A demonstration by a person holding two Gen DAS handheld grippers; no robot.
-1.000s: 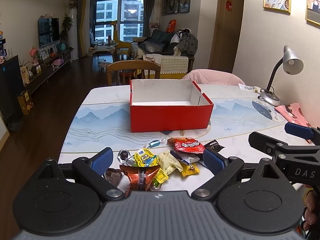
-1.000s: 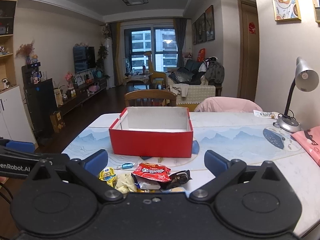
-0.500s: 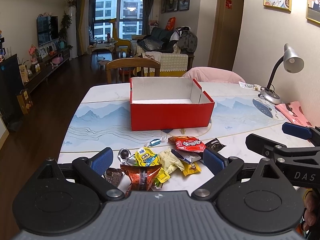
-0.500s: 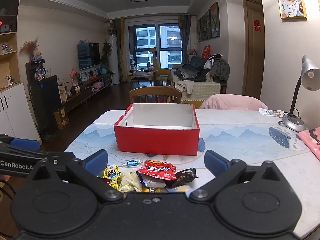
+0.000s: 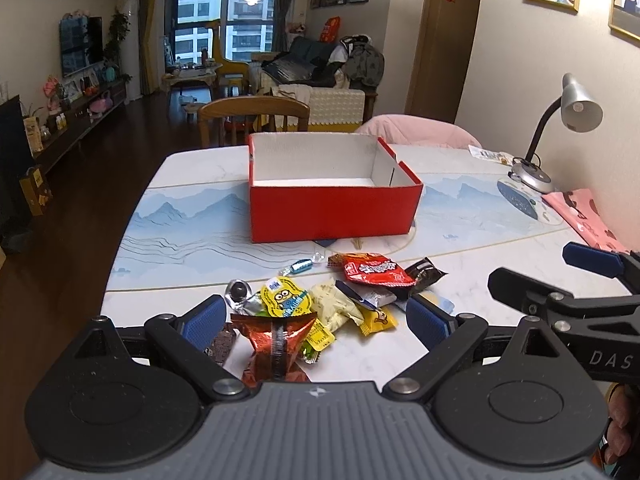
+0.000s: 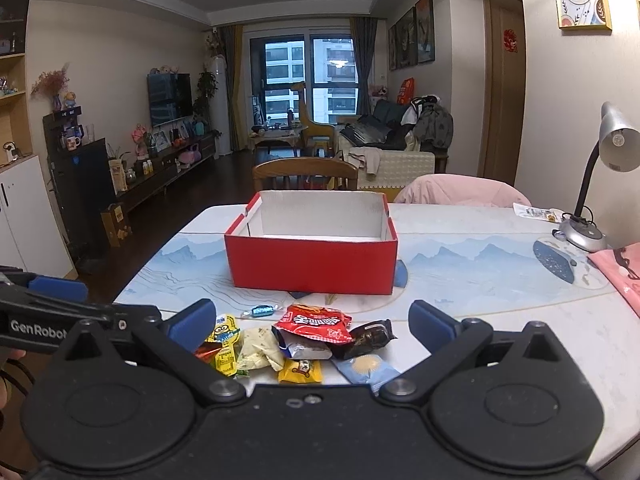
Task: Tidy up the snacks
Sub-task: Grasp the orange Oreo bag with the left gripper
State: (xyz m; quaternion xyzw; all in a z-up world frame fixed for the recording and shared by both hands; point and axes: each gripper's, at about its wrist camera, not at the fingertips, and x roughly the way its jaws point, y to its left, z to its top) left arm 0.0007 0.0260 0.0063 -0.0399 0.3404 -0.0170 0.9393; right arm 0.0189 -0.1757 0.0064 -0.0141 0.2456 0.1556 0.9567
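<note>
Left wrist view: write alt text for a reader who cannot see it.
The open left gripper hovers over a pile of wrapped snacks on a marble table, holding nothing. Beyond the pile stands an open red box that looks empty. The right gripper reaches in from the right edge.

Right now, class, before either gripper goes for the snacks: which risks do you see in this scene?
1. The snack packets overlap in a pile: closing on the red chilli-snack packet may drag the black wrapper beside it.
2. The left gripper and right gripper are both open and aimed at the same pile; they could collide.
3. The small blue candy lies loose and could be knocked away from the red box.
</note>
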